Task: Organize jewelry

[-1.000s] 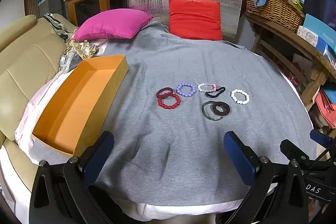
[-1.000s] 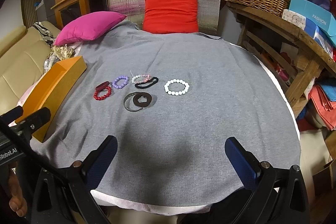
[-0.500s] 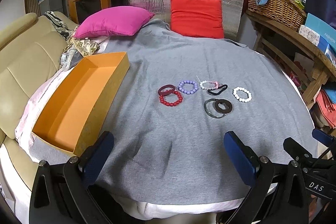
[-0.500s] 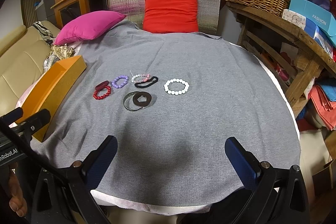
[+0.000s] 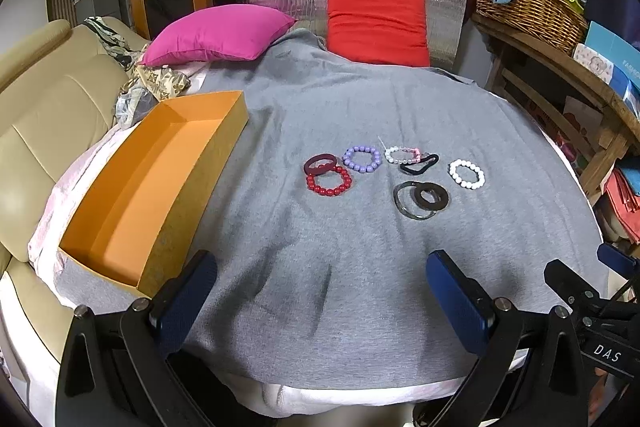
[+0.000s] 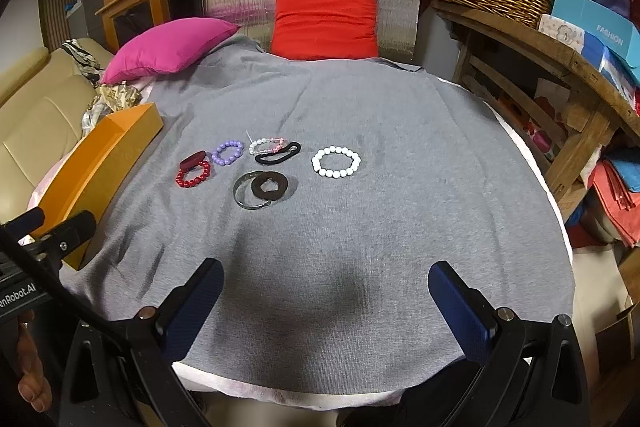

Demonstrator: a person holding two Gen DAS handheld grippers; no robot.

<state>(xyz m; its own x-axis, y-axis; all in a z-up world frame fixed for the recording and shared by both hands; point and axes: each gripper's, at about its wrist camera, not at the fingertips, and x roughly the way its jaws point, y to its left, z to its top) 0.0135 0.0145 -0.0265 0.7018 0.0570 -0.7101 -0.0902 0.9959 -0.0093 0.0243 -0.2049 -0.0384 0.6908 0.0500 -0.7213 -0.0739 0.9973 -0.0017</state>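
1. Orange box [image 5: 132, 195] lies ahead-left of the left claw [image 5: 320, 303], which gapes wide, holding nothing.
2. Red bead bracelet [image 5: 329, 181], purple bead bracelet [image 5: 361, 159] and white bead bracelet [image 6: 336, 162] lie on the grey cloth [image 6: 360, 227], well ahead of both claws.
3. Right claw [image 6: 326, 307] also gapes wide, unladen.

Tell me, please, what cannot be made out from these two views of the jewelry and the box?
- Orange box, right wrist view: its inside is hidden by its own near wall.
- Clear-and-pink bracelet, left wrist view: the thin white piece sticking out beside it is too small to identify.
- Wicker basket, left wrist view: contents are a jumble, partly cut off.
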